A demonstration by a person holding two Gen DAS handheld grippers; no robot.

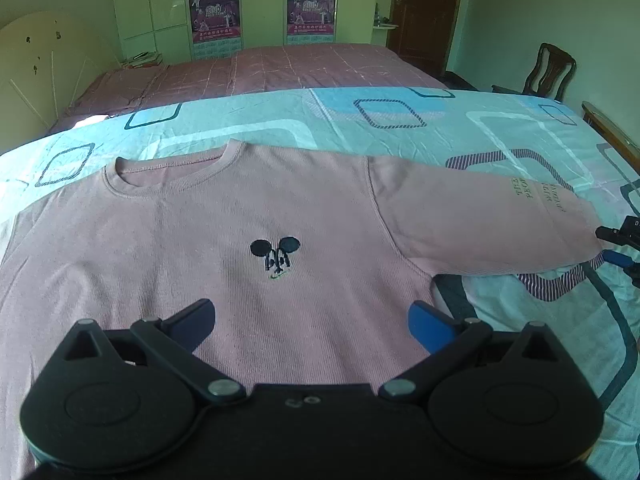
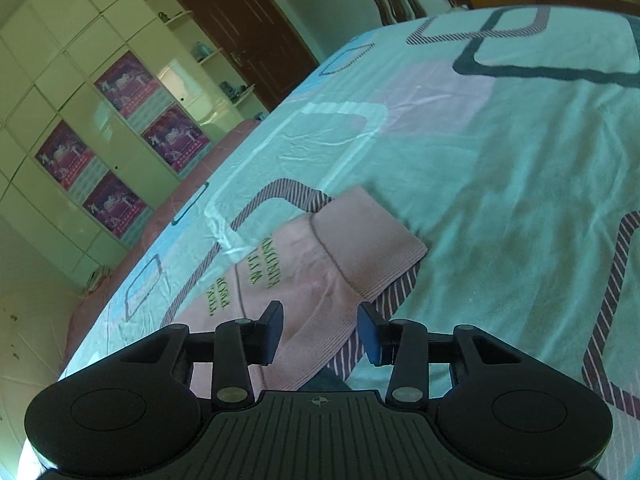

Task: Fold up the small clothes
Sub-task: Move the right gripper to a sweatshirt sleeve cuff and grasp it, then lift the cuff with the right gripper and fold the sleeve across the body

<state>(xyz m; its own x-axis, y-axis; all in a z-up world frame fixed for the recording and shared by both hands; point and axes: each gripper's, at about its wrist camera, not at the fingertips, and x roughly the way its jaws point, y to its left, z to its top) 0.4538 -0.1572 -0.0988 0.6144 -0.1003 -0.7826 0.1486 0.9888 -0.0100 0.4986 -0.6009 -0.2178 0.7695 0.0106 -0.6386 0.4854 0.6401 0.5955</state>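
Covering the near bed, a pale blue sheet [image 1: 400, 136] printed with rounded squares served as the work surface, and everything else sat in relation to the pink sweatshirt [image 1: 224, 220] spread flat on it. Beyond the sweatshirt's collar lay a second bed under a pink checked cover [image 1: 280, 68], and behind that stood a cream wardrobe [image 1: 168, 8] with two posters [image 1: 216, 12] on its doors. To the right of the sweatshirt, past the sheet's edge, a dark wooden chair [image 1: 550, 70] stood near a brown door [image 1: 424, 8].

The sweatshirt lay front up, neckline away from the left camera, with a small black mouse-ear embroidery [image 1: 275, 258] at mid-chest. Its right-hand sleeve [image 2: 320, 272] stretched out flat across the sheet, away from the body, with green lettering [image 2: 260, 268] printed just short of the ribbed cuff [image 2: 372, 248].

The left gripper [image 1: 311, 326] hovered over the lower front of the sweatshirt, its two fingers [image 1: 430, 330] spread wide with only pink fabric showing between them and nothing held. The right gripper [image 2: 320, 334] was at the sleeve end near the cuff, its fingers [image 2: 370, 336] set at a medium gap astride the lower edge of the sleeve, not pressed together; whether the pads touched the cloth could not be told.
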